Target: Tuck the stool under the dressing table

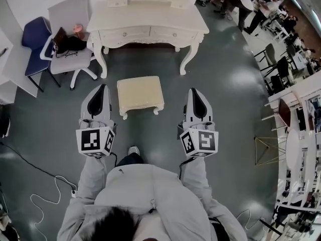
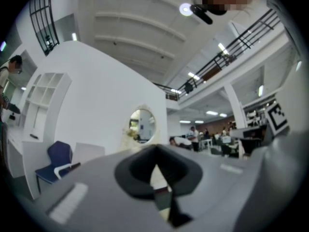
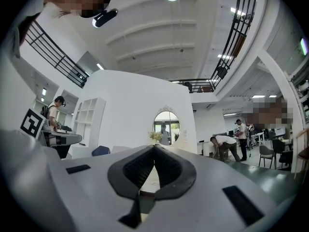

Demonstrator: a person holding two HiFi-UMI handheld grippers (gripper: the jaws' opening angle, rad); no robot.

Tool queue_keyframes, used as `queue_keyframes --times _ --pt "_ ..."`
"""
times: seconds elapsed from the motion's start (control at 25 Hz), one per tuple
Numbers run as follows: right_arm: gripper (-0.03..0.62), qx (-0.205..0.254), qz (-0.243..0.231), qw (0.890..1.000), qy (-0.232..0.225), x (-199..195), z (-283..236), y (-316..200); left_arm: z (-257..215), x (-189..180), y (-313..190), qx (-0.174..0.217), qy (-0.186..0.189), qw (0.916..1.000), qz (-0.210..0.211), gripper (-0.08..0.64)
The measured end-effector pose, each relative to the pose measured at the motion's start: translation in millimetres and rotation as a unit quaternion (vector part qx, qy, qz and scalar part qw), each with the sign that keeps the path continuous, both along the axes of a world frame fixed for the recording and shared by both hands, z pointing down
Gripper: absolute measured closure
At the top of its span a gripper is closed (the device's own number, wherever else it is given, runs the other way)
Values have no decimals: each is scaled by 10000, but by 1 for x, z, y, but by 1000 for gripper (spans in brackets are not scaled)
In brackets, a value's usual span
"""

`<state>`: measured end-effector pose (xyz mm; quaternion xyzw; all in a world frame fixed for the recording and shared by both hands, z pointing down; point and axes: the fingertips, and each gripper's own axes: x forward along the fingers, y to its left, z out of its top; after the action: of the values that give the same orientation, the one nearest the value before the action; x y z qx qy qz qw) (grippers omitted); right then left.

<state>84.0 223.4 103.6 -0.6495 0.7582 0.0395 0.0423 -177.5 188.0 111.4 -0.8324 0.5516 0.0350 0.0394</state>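
A cream stool (image 1: 140,94) stands on the grey floor a little in front of the white dressing table (image 1: 148,26), outside its leg space. My left gripper (image 1: 103,87) is just left of the stool and my right gripper (image 1: 193,90) just right of it. Both point toward the table, jaws shut with nothing between them, and neither touches the stool. In the left gripper view the shut tips (image 2: 155,151) aim at the table's oval mirror (image 2: 142,124). The right gripper view shows the same mirror (image 3: 166,127) above its shut tips (image 3: 154,149); the stool is hidden in both gripper views.
A grey chair (image 1: 70,34) holding a dark bag and a blue chair (image 1: 32,44) stand left of the table. A cable (image 1: 45,185) trails on the floor at lower left. People and desks fill the back right (image 1: 251,6); more chairs (image 1: 276,69) line the right side.
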Motion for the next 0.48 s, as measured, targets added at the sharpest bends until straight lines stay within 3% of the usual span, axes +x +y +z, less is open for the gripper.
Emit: queue_keyframes --times 0.48 --pt "589 9 142 9999 91 -25 -1 -56 4 -16 -70 28 8 9997 254 551"
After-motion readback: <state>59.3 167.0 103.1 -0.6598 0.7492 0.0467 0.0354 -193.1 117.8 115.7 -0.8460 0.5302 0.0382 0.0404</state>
